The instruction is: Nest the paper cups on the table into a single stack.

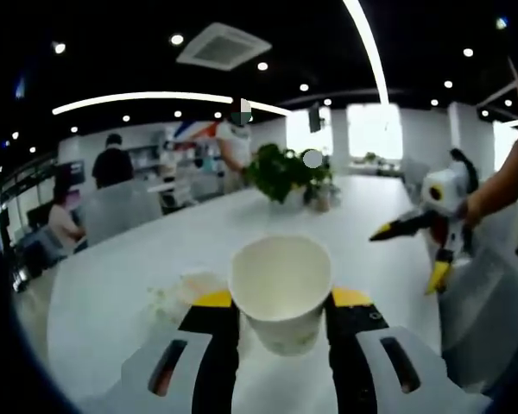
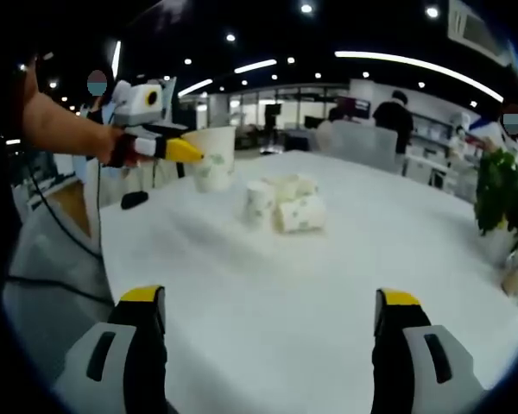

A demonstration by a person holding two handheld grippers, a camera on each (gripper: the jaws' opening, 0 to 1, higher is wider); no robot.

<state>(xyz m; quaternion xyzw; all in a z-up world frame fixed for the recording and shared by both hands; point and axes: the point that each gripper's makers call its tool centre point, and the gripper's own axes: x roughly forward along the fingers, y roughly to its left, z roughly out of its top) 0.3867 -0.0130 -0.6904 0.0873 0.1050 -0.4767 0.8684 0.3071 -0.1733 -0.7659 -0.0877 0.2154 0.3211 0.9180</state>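
White worktop (image 2: 345, 285) bearing a potted green plant (image 1: 281, 172) near its far end. Grey chair (image 2: 358, 142) at the far edge. People stand or sit beyond (image 1: 112, 161). Ceiling with strip lights (image 1: 147, 98) and an air vent (image 1: 223, 46).

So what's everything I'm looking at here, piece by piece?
held paper cup: one, white with a faint green print, upright between the left hand-held gripper's jaws, lifted above the table
loose paper cups: a small cluster, white with green print, mid-table; one upright, others on their sides, exact count unclear
table: one, white, large
potted plant: one, green, far end of the table
chairs: pale, along the table's far side
people: several, standing and sitting in the background
ceiling lights: white strips and spots
left hand-held gripper: yellow-tipped jaws, shut on the cup
right hand-held gripper: yellow-tipped jaws, wide apart, holding nothing
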